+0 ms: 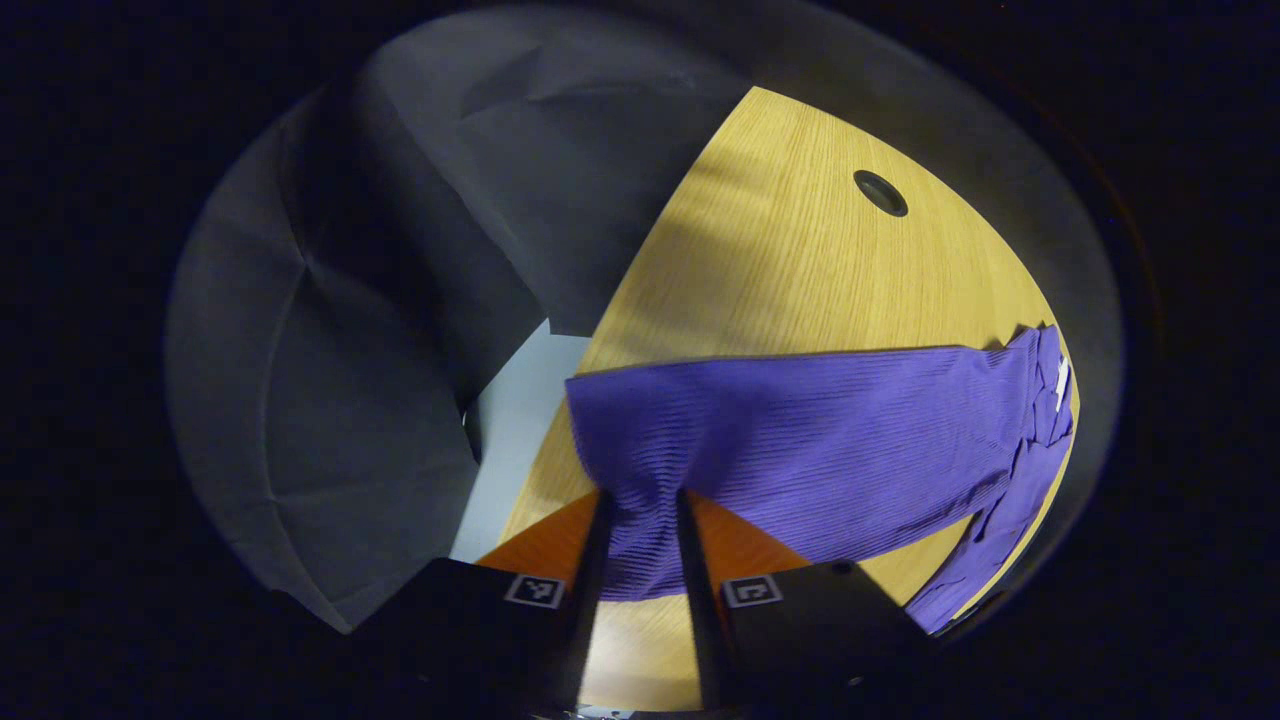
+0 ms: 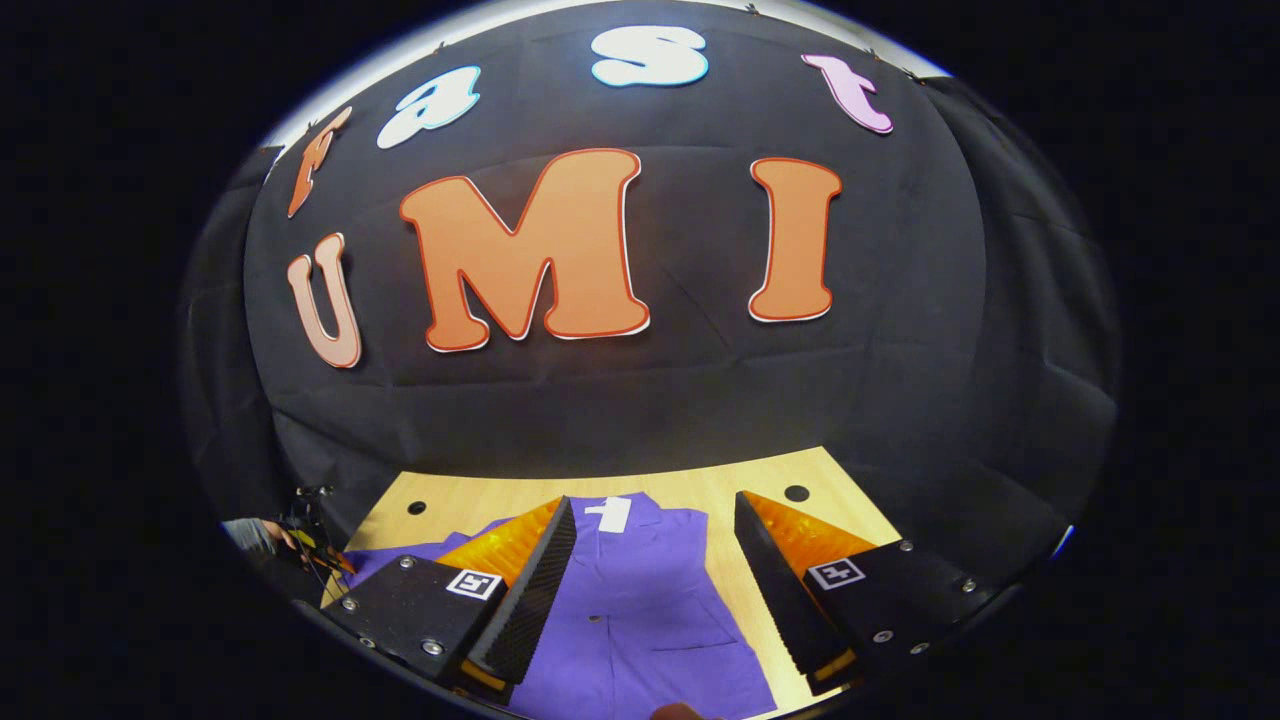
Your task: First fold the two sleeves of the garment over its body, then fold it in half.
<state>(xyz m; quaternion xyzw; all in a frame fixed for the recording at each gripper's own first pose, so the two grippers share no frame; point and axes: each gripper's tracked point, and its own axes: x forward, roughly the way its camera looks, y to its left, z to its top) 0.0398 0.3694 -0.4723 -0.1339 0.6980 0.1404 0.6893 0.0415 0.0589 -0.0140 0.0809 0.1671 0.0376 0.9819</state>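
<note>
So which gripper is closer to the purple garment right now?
Left. The left gripper is shut on the purple garment; the right gripper hovers open above it.

garment (image 1: 800, 450): purple cloth, finely ribbed, matt, lying in soft folds
table (image 1: 790, 270): light wood with straight grain showing, smooth, giving a faint sheen
booth wall (image 1: 400, 300): black cloth, matt, creasing in places
right gripper fingers (image 2: 530, 590): inner faces looking rough, finely ridged
gripper housings (image 2: 900, 590): dark, matt, looking like plastic, carrying small metal screws
</note>
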